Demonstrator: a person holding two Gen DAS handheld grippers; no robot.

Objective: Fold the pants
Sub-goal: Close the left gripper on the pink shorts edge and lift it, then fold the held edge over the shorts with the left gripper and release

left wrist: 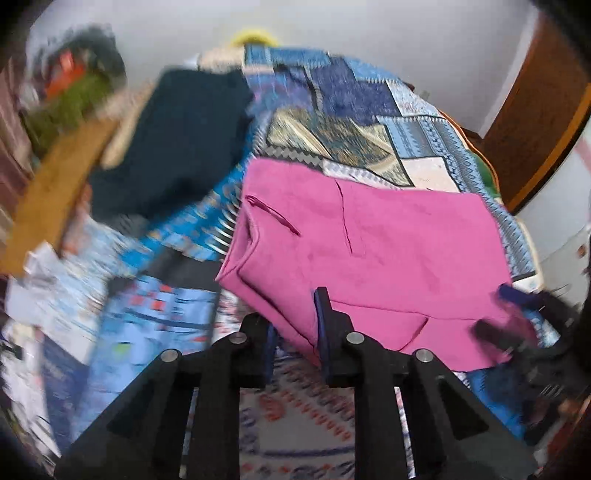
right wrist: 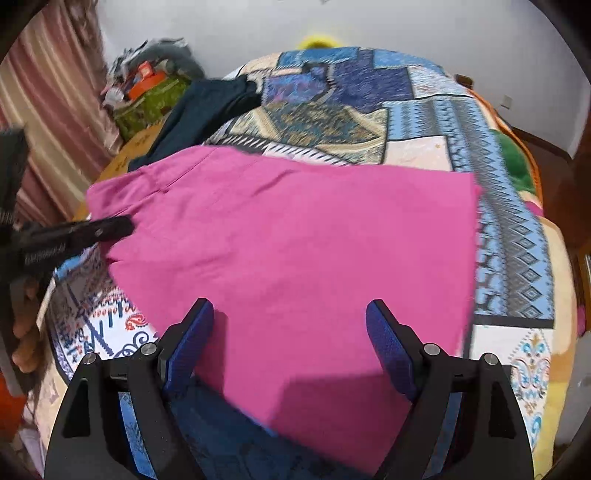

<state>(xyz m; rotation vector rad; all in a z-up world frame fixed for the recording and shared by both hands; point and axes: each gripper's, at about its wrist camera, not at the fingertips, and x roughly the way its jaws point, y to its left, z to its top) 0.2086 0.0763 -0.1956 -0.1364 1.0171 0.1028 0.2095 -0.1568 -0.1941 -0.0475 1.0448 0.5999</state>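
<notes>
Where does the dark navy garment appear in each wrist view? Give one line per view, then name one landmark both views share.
Left wrist view: the dark navy garment lies upper left, beyond the near-left corner of the pink pants.
Right wrist view: the dark navy garment lies upper left, behind the pants' far-left edge.
Shared landmark: the yellow object at the far end of the patchwork bedspread.

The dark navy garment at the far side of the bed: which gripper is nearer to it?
Left. The left gripper is at the pink pants' edge on the side where the dark navy garment lies; the right gripper hangs open over the pants' opposite end.
</notes>
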